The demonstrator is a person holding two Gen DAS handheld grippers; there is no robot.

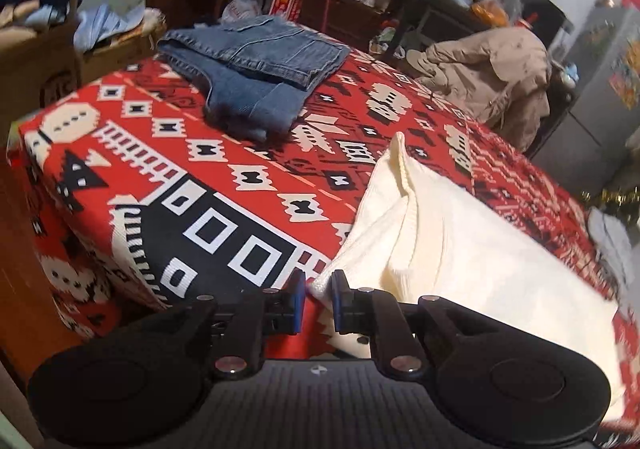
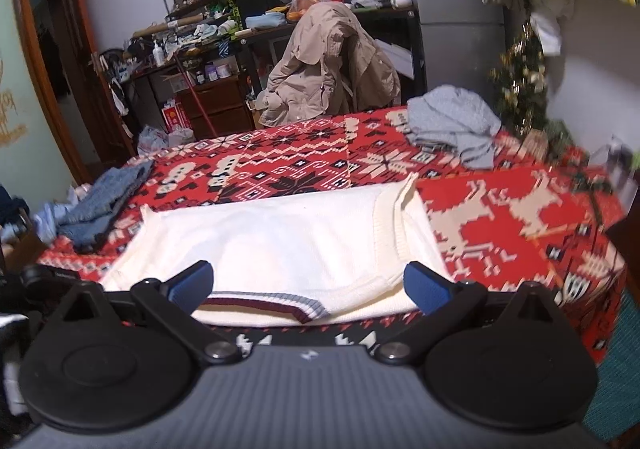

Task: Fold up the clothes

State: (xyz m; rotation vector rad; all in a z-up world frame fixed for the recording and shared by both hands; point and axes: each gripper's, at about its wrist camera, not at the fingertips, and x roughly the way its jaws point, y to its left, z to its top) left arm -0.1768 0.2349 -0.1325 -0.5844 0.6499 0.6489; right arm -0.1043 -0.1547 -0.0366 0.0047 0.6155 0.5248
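While I watch, left gripper (image 1: 317,301): jaws pinching the cream knitted sweater's (image 1: 460,249) corner, lower centre.
Right gripper (image 2: 308,285): jaws wide apart over its striped hem (image 2: 264,299).
Folded blue jeans (image 1: 256,69): upper left.

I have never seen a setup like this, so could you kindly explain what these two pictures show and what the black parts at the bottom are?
Those black parts are handheld two-finger grippers, one in each of a person's hands, each with a camera looking along its fingers. One picture comes from the left gripper, the other from the right gripper. Both look over a bed with a red patterned blanket. A white sweater lies spread on it, folded blue jeans sit farther back, and a grey garment lies at the far side. The left gripper's jaws are nearly shut, pinching a corner of the sweater. The right gripper is open and holds nothing.
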